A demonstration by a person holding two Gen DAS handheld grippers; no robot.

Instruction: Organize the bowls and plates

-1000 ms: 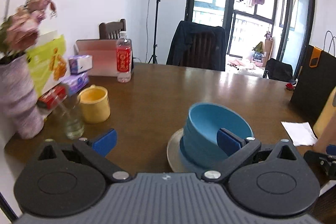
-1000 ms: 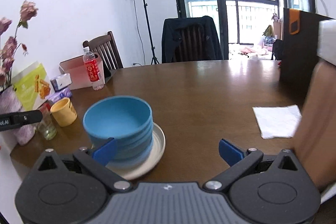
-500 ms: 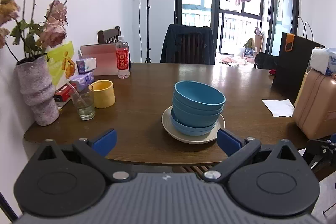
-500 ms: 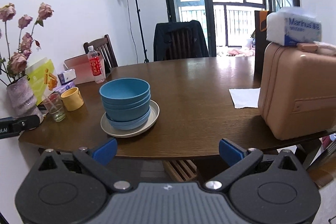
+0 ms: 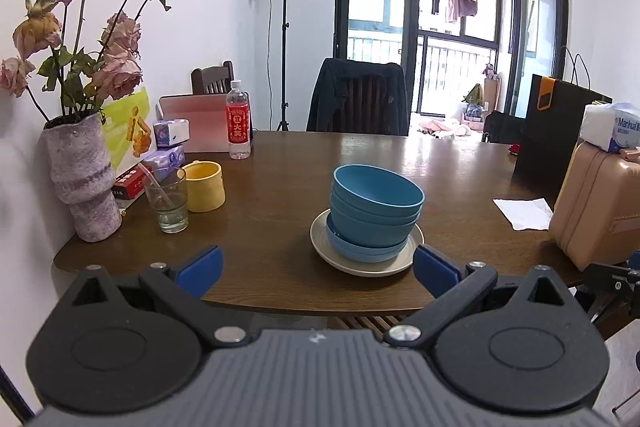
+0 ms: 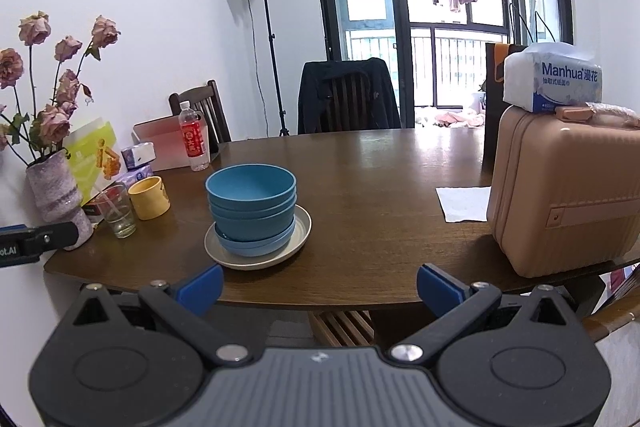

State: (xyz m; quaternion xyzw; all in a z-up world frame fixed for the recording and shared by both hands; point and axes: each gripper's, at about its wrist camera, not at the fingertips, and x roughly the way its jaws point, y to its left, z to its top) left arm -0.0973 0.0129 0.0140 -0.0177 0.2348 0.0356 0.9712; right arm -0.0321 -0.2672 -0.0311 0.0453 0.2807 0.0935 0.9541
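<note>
Bench (image 5: 280, 195) of dark wood fills both views, near edge rounded; all places below are given from the stack of blue bowls (image 5: 374, 215) near that front edge. Tan suitcase (image 6: 564, 187) stands well to the right of the stack at the bench's right edge, a tissue pack (image 6: 552, 79) on its top. Pale vase (image 5: 82, 179) with dried pink roses (image 5: 116, 63) sits far left of the stack, by the wall. Stack itself is several blue bowls nested, upright, resting on a cream plate (image 5: 404, 259) whose rim shows all round. White napkin (image 5: 522, 213) lies flat to the right of the stack, between it and the suitcase. Yellow mug (image 5: 203, 185) is left of the stack; a clear glass (image 5: 167, 199) stands just beside the mug, on its far side from the bowls. Red-labelled bottle (image 5: 239, 125) stands behind and left of the stack. Left gripper (image 5: 316, 265) hangs off the bench just in front of the stack, fingers spread wide, nothing between them. Right gripper (image 6: 320, 285) sits in front and a little right of the stack, likewise spread wide and holding nothing.
</note>
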